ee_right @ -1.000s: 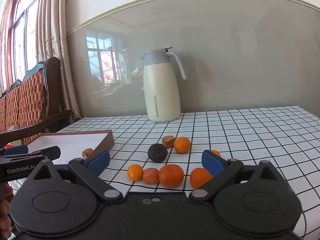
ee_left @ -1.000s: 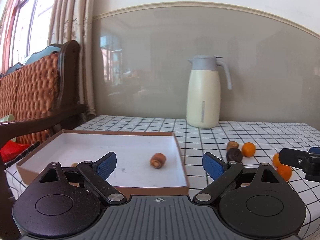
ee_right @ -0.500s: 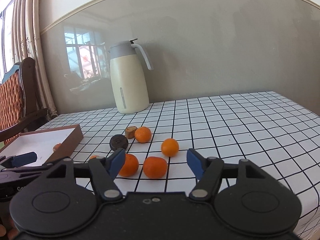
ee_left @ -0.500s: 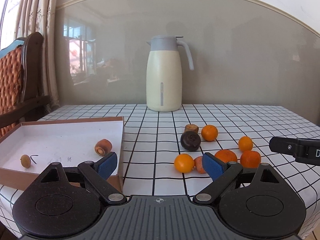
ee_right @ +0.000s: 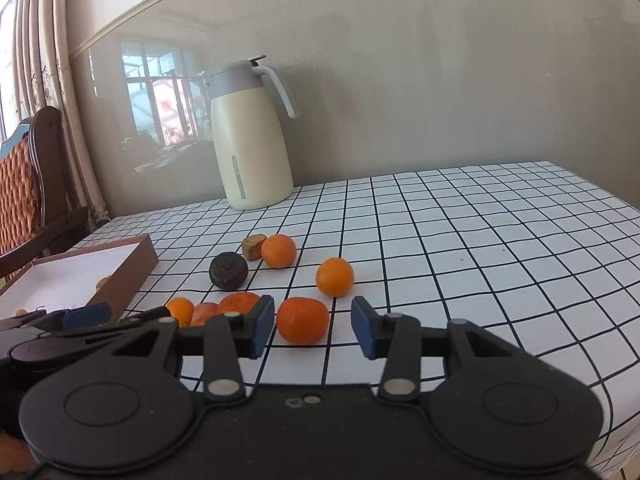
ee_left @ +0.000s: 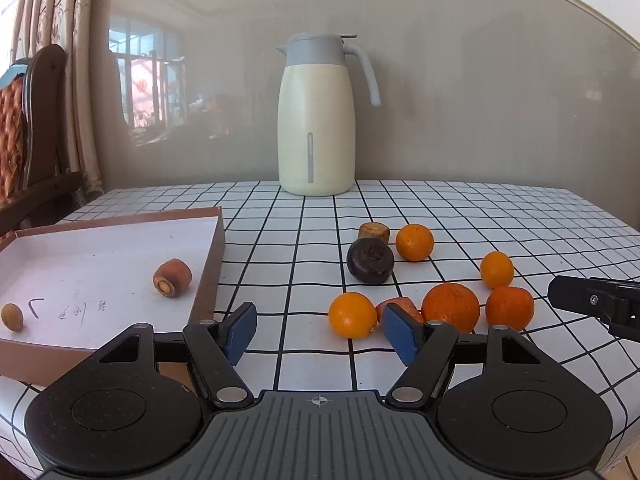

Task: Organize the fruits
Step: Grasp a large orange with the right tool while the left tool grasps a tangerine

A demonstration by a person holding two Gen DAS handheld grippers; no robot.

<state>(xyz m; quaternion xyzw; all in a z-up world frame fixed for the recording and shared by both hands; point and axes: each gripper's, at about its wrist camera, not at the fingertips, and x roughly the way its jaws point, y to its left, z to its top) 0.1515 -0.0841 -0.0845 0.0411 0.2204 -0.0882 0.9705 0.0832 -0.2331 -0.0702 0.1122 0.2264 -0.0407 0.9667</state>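
While its blue pads stand apart with nothing between them, the right gripper [ee_right: 313, 326] hovers low just short of a tangerine [ee_right: 303, 320] that sits in line with the gap. The left gripper [ee_left: 320, 330], also spread and empty, faces a small orange [ee_left: 352, 315] near the tablecloth's [ee_left: 460, 208] front edge. A carrot stub [ee_left: 172, 278] lies in the cardboard tray [ee_left: 212, 264] at the left edge.

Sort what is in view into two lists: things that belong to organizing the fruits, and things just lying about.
Belongs to the job:
round orange tangerines
dark purple round fruit
brown-rimmed white cardboard tray
orange carrot stub in the tray

Just lying about:
cream thermos jug with grey lid
carved wooden chair
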